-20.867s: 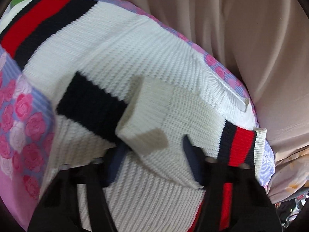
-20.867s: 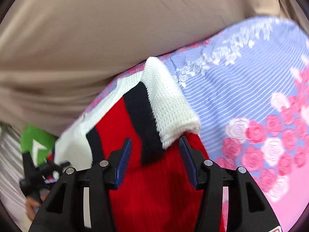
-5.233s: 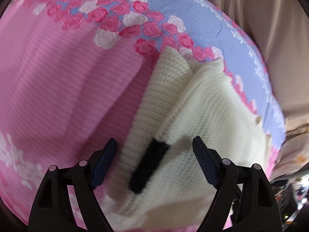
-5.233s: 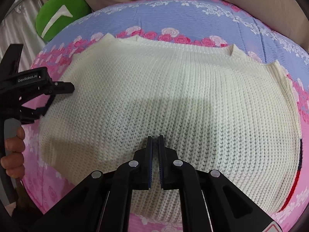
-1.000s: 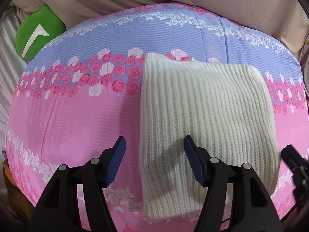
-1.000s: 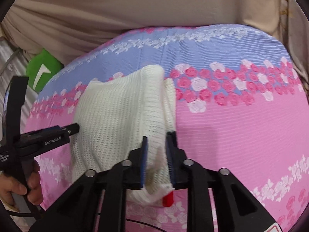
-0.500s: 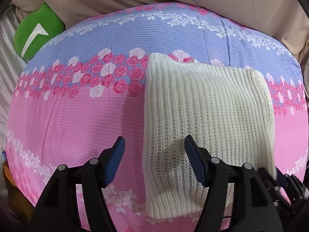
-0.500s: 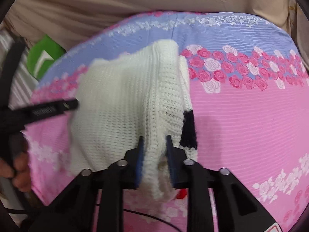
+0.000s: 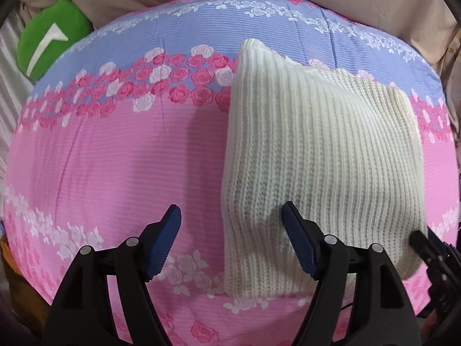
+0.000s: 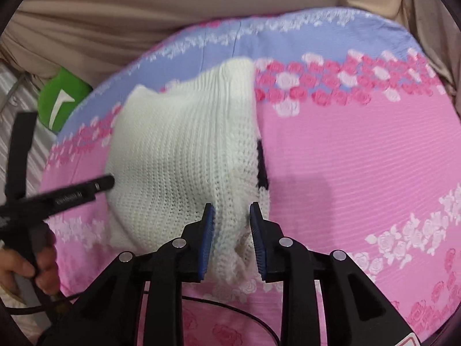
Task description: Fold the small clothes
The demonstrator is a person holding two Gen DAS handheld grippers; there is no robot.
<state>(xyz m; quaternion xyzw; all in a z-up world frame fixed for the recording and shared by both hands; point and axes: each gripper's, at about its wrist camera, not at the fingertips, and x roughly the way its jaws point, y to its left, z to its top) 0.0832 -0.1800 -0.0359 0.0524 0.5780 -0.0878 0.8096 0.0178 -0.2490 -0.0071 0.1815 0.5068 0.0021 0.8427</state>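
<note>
We had the cream knit sweater (image 9: 317,155) folded on the pink floral bed cover (image 9: 115,158). Left hand-held gripper (image 9: 230,242) had just been opening, nothing gripped, sweater's left edge between its jaws. Right hand-held gripper (image 10: 232,239) had just eased apart; sweater's bunched near edge between its pads, grip unclear.

The cream knit sweater (image 9: 317,155) lies folded into a thick rectangle on the bed's (image 9: 115,155) pink band, a black stripe showing at one edge.
</note>
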